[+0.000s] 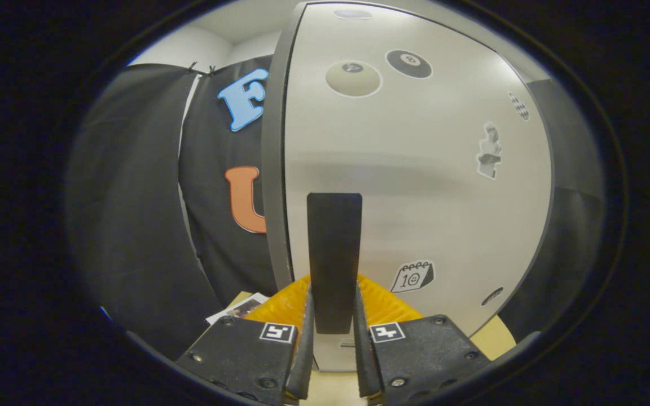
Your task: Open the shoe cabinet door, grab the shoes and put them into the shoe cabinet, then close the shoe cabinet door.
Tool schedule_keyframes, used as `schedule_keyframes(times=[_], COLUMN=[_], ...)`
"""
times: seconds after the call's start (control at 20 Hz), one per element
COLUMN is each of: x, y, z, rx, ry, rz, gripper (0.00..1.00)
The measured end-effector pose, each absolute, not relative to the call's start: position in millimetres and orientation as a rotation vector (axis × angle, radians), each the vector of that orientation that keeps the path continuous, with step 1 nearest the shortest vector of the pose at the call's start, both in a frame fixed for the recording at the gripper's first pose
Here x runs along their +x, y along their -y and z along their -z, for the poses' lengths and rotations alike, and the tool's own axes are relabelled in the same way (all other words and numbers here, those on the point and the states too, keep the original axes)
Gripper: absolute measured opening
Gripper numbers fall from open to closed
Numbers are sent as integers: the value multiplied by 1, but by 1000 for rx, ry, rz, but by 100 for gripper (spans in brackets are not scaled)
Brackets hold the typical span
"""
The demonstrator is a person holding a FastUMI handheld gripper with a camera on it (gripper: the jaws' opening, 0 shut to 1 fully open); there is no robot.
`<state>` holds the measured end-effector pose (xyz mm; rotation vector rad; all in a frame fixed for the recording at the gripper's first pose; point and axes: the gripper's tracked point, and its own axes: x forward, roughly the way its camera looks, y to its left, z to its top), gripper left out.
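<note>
The hand-held gripper (333, 349) is narrowed around the dark upright handle (334, 259) of the shoe cabinet door (415, 169), one finger on each side and apparently pressing on it. The door stands directly ahead, a pale panel dotted with stickers (353, 78), its dark left edge (273, 169) facing the booth wall. The handle's long axis runs vertically, parallel to the door's tall edge, its lower end sitting between the fingers. Whether the door is being opened or closed cannot be judged here. To do this step well, keep the grip square on the handle and swing along the hinge arc, not straight back, so the fingers do not slip off.
</note>
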<state>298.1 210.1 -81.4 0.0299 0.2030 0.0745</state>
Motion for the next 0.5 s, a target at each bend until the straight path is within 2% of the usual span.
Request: schedule_keyframes(times=[0.15,0.5], x=[286,218], y=[-209,-188], z=[80,83], rx=[38,52], ry=[-211,-213], rz=[-102,-183], gripper=[31,27])
